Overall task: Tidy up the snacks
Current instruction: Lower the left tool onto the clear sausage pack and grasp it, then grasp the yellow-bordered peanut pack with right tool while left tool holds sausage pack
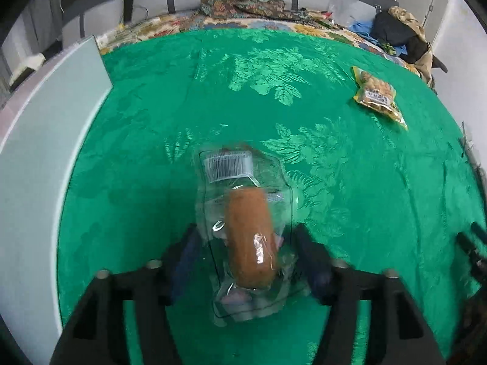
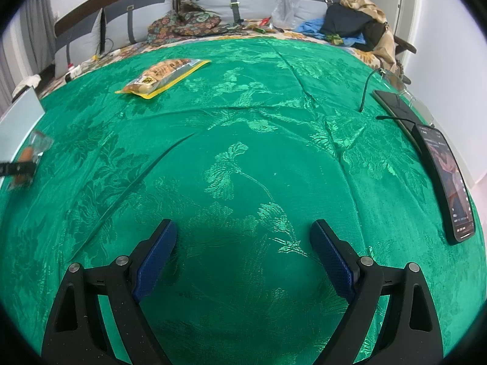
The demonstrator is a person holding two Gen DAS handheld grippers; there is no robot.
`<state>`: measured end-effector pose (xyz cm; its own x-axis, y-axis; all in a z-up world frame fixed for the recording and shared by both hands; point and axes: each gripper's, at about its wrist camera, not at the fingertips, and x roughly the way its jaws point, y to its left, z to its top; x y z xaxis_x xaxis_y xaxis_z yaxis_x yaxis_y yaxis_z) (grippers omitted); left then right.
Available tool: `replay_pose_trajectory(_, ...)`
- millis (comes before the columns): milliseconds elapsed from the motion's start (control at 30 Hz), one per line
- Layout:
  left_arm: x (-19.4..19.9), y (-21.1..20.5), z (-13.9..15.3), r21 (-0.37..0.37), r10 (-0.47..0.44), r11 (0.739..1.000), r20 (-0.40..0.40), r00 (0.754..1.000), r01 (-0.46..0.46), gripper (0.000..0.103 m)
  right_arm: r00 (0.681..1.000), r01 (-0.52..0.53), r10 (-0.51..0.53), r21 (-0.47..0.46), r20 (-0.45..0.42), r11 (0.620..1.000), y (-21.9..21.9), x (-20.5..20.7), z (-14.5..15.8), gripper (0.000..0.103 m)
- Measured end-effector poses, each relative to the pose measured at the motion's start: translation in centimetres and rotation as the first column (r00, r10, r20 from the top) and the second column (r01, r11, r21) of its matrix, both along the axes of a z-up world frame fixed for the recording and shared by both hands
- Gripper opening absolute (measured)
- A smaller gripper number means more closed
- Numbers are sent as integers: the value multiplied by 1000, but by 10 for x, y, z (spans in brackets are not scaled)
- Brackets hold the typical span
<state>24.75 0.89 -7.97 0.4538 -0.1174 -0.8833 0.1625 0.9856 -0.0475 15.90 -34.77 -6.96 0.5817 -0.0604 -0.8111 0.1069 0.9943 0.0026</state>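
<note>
Risk of slip: slick clear wrapper of bread snack point(image 1: 249, 234), grip on loose film beside the roll, blurred, likely swinging. Could drop short of white bin point(image 1: 45, 152) off to the left. Left tongs point(image 1: 248, 243) closed down on that pack, lifted above green cloth point(image 1: 182, 91). Right tongs point(image 2: 243, 237) wide apart, empty, above cloth. Yellow-edged snack bag point(image 2: 164, 74) far ahead-left of right tongs, untouched. Phones point(image 2: 450, 179) at right.

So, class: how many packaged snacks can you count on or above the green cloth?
2. A clear-wrapped brown roll sits between the left gripper fingers; a yellow-edged snack bag lies far back on the green cloth. Others may be hidden.
</note>
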Motion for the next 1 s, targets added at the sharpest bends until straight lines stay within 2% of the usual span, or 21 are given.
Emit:
replay_pose_trajectory(33, 0, -1, -3, 9, -6, 1000, -1, 1000, 6, 85, 1000, 0, 0, 0, 0, 1000, 0, 0, 0, 92)
replay_pose_trajectory(167, -2, 0, -11, 40, -16, 999, 57, 998, 14, 103, 1000, 0, 0, 1, 1, 1000, 0, 0, 0, 92)
replay_pose_trajectory(267, -5, 9, -14, 14, 15, 1000, 116, 993, -17, 103, 1000, 0, 0, 1, 0, 1000, 0, 0, 0, 92)
replay_pose_trajectory(367, -6, 8, -13, 16, 23, 1000, 134, 991, -26, 103, 1000, -1, 1, 1, -1, 1000, 0, 0, 0, 93)
replay_pose_trajectory(433, -5, 9, -13, 14, 24, 1000, 134, 991, -26, 103, 999, -6, 6, 7, -31, 1000, 0, 7, 1, 94)
replay_pose_trajectory(500, -5, 9, -13, 15, 23, 1000, 134, 991, -25, 103, 997, 24, -19, 65, -75, 998, -1, 26, 8, 93)
replay_pose_trajectory(567, -5, 9, -13, 15, 23, 1000, 134, 991, -25, 103, 999, 44, -38, 206, -30, 978, 5, 59, 27, 93)
replay_pose_trajectory(633, -5, 9, -13, 15, 23, 1000, 134, 991, -25, 103, 998, 55, -54, 249, -9, 967, 22, 100, 41, 93)
replay_pose_trajectory(700, -6, 9, -13, 15, 23, 1000, 134, 991, -25, 103, 998, 59, -54, 269, -25, 961, 44, 144, 45, 92)
replay_pose_trajectory(767, -5, 10, -13, 14, 23, 1000, 134, 991, -25, 103, 994, 71, -49, 249, -95, 966, 74, 199, 36, 92)
replay_pose_trajectory(867, -5, 10, -13, 13, 23, 1000, 135, 991, -25, 103, 977, 83, -41, 195, -209, 977, 107, 245, 11, 92)
replay_pose_trajectory(900, -6, 10, -14, 12, 23, 1000, 134, 991, -25, 103, 966, 74, -37, 136, -256, 988, 123, 258, 0, 95)
replay_pose_trajectory(967, -6, 10, -14, 12, 23, 1000, 134, 991, -25, 103, 968, 22, -18, 11, -250, 1000, 145, 265, -4, 96)
replay_pose_trajectory(1000, -6, 10, -14, 12, 23, 1000, 135, 991, -25, 103, 976, -4, 9, 24, -216, 1000, 150, 263, -4, 96)
